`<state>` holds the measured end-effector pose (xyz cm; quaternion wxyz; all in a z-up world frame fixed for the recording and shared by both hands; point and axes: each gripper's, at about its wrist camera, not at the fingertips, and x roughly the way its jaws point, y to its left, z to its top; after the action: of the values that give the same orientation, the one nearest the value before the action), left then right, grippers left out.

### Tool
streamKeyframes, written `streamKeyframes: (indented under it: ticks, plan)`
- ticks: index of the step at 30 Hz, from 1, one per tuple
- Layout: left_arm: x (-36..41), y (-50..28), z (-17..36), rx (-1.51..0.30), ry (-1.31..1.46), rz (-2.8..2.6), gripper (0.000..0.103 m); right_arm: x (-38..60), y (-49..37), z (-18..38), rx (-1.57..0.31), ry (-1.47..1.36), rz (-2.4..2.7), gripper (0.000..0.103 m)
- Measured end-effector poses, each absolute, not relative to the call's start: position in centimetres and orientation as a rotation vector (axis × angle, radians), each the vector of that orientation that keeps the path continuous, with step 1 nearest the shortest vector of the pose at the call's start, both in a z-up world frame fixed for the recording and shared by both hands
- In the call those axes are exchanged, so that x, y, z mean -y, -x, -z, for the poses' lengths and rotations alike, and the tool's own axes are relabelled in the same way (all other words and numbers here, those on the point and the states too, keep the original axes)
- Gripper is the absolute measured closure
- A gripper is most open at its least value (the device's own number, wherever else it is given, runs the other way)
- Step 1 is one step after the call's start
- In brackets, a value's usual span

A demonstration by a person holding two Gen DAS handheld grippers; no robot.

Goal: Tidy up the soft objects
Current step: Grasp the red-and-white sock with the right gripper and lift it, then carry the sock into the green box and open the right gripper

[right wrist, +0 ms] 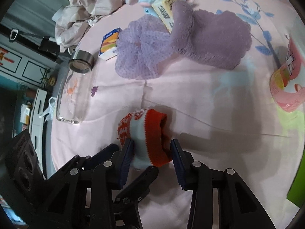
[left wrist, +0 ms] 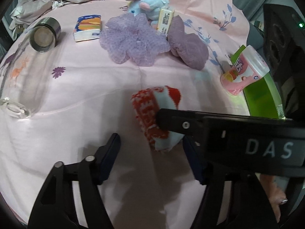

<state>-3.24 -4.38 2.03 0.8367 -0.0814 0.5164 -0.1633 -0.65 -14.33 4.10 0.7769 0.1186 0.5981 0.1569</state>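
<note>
While the rolled sock (right wrist: pixel 146 139) lay on the pink bed sheet (right wrist: pixel 209 105), the right tongs (right wrist: pixel 152 152) clasped it between both pads; the left tongs (left wrist: pixel 150 143) stood released beside it. Sock: red-and-white knit, pale blue band.

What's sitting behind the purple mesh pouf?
Behind the purple mesh pouf a blue plush toy lies with a yellow packet against it. The pouf covers the toy's lower edge.

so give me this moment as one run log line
stage: gripping rolled red-and-white sock | right gripper: shut on sock | left gripper: open, beside sock | surface: pink sheet
</note>
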Motion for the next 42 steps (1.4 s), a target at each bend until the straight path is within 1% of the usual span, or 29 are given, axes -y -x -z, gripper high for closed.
streamKeyframes:
  ticks: [1, 2, 3, 5, 7, 12, 16, 21, 26, 29, 33, 37, 42]
  plan:
    - [4.5, 3.2, -2.0, -1.093, 0.18, 0.361, 0.055, 14.3, 0.6, -4.0, -1.293, -0.26, -0.338, 0.06]
    - [4.6, 3.1, -2.0, -1.097, 0.196, 0.393, 0.06, 14.4, 0.6, -4.0, -1.292, -0.262, -0.341, 0.06]
    - [4.8, 3.0, -1.9, -1.104, 0.206, 0.41, 0.068, 14.4, 0.6, -3.9, -1.292, -0.264, -0.345, 0.061]
    - [5.1, 3.1, -2.0, -1.093, 0.205, 0.411, 0.071, 14.3, 0.6, -3.9, -1.29, -0.267, -0.37, 0.069]
    - [5.2, 3.2, -2.2, -1.082, 0.207, 0.418, 0.074, 14.3, 0.7, -4.3, -1.279, -0.255, -0.375, 0.072]
    - [5.3, 3.8, -4.2, -1.045, 0.236, 0.464, 0.075, 14.0, 1.6, -6.2, -1.229, -0.184, -0.351, 0.072]
    - [6.5, 4.4, -7.4, -0.953, 0.215, 0.512, 0.075, 14.9, 2.9, -9.8, -1.127, -0.171, -0.322, 0.072]
    - [10.7, 4.7, -11.2, -0.891, 0.203, 0.592, 0.075, 17.8, 4.9, -14.4, -0.965, -0.125, -0.222, 0.072]
    - [16.8, 5.2, -13.3, -0.864, 0.104, 0.7, 0.075, 24.5, 7.0, -17.0, -0.88, -0.209, -0.107, 0.072]
    - [20.4, 5.6, -14.1, -0.858, 0.044, 0.767, 0.075, 28.2, 8.0, -17.7, -0.846, -0.279, -0.042, 0.072]
    - [25.2, 5.3, -14.0, -0.9, -0.014, 0.874, 0.075, 33.1, 9.5, -17.8, -0.811, -0.379, 0.05, 0.072]
    - [29.3, 5.2, -12.8, -0.948, -0.077, 0.941, 0.075, 37.6, 10.3, -16.5, -0.818, -0.493, 0.134, 0.072]
    - [32.8, 4.1, -10.3, -1.067, -0.093, 1.007, 0.075, 41.8, 10.3, -13.8, -0.868, -0.604, 0.241, 0.072]
